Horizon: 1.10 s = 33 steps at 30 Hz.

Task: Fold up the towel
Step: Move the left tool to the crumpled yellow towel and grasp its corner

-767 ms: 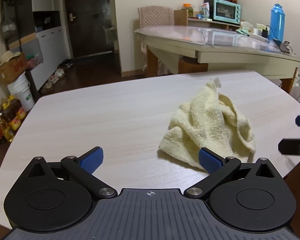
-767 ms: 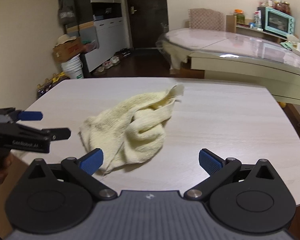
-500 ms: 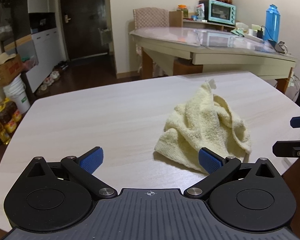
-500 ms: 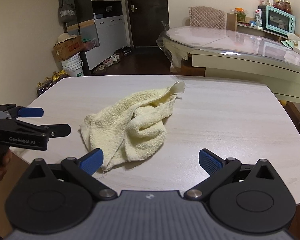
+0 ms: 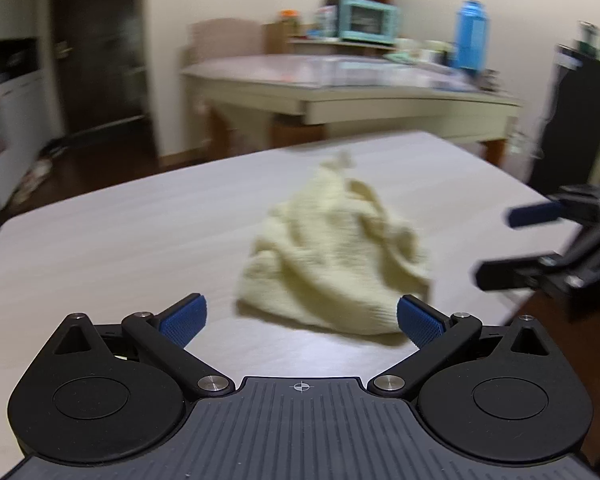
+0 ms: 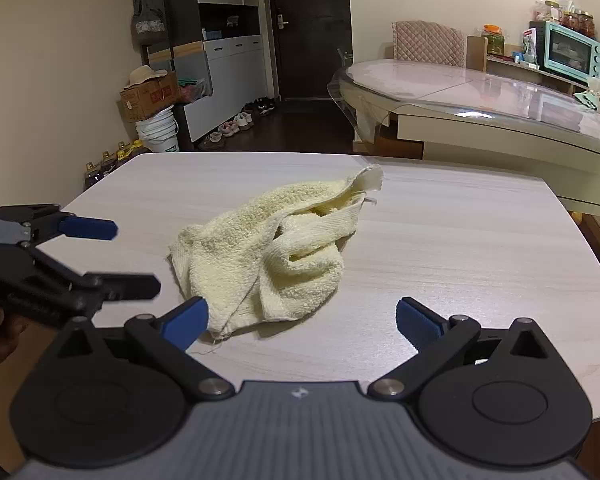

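Note:
A pale yellow towel (image 5: 332, 252) lies crumpled in a heap on the light wooden table (image 5: 112, 240); in the right wrist view the towel (image 6: 268, 256) shows a corner sticking up at its far end. My left gripper (image 5: 300, 318) is open just short of the heap's near edge, its right pad (image 5: 418, 320) beside the cloth. My right gripper (image 6: 300, 318) is open too, with its left pad (image 6: 186, 320) next to the towel's near corner. Each gripper shows in the other's view: the right gripper (image 5: 512, 244) at right, the left gripper (image 6: 134, 256) at left. The left wrist view is blurred.
Behind the table stands a second, glass-topped table (image 6: 480, 92) with a teal oven (image 6: 572, 50) and a blue bottle (image 5: 470, 34). A dark door (image 6: 308, 28), cabinets, a box and white bucket (image 6: 158, 130) line the left wall. The table's right edge (image 6: 596, 280) is near.
The left gripper has swung, so the towel sits more centred and closer in its view. Both grippers have come nearer the towel and each other. Both stay open.

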### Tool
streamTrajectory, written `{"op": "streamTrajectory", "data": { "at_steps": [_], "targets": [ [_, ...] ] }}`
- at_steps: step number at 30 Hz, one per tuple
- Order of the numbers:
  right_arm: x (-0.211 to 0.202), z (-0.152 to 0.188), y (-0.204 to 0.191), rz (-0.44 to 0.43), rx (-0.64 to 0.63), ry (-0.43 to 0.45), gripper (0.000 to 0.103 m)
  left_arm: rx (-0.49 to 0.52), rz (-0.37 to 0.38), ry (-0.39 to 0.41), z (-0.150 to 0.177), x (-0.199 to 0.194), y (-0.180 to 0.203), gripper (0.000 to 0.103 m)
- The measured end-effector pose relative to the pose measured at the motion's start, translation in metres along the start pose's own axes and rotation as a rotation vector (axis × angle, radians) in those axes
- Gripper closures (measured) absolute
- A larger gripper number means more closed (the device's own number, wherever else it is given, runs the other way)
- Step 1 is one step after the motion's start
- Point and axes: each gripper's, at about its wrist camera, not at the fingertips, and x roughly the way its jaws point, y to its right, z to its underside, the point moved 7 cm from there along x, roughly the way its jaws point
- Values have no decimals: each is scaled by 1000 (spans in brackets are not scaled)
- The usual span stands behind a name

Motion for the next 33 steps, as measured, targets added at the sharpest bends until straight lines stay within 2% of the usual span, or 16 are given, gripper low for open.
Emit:
{"op": "streamTrajectory", "data": {
  "at_steps": [4,9,10,11,12,13,16,18,20,23,27,29,33],
  "targets": [
    [-5,-1,-2,18,6,13,2,137,40,-7,0,5,16,0],
    [-4,-3,4,29,19,14,2,231,86,-13,6,11,36,6],
    [-4,-3,5,27,22,13,2,261,94,-22,7,14,41,12],
    [-3,-1,4,25,26,14,2,276,100,-25,7,15,44,24],
    [-2,1,3,22,29,16,2,286,105,-33,8,17,46,30],
    [-2,0,3,19,31,17,2,294,109,-39,9,19,48,35],
    [-1,3,3,20,32,19,2,349,114,-39,10,24,54,37],
    [-2,3,4,20,34,19,2,403,110,-31,11,26,60,46],
    [-1,4,5,23,39,19,2,453,113,-30,12,29,66,61],
    [-2,5,7,25,50,15,2,512,128,-39,12,26,68,71],
    [-1,8,9,33,60,10,2,588,161,-39,14,28,75,71],
    [0,9,11,36,65,8,2,618,152,-49,15,33,77,73],
    [1,10,12,32,72,6,2,575,181,-69,13,35,72,89]
  ]
}}
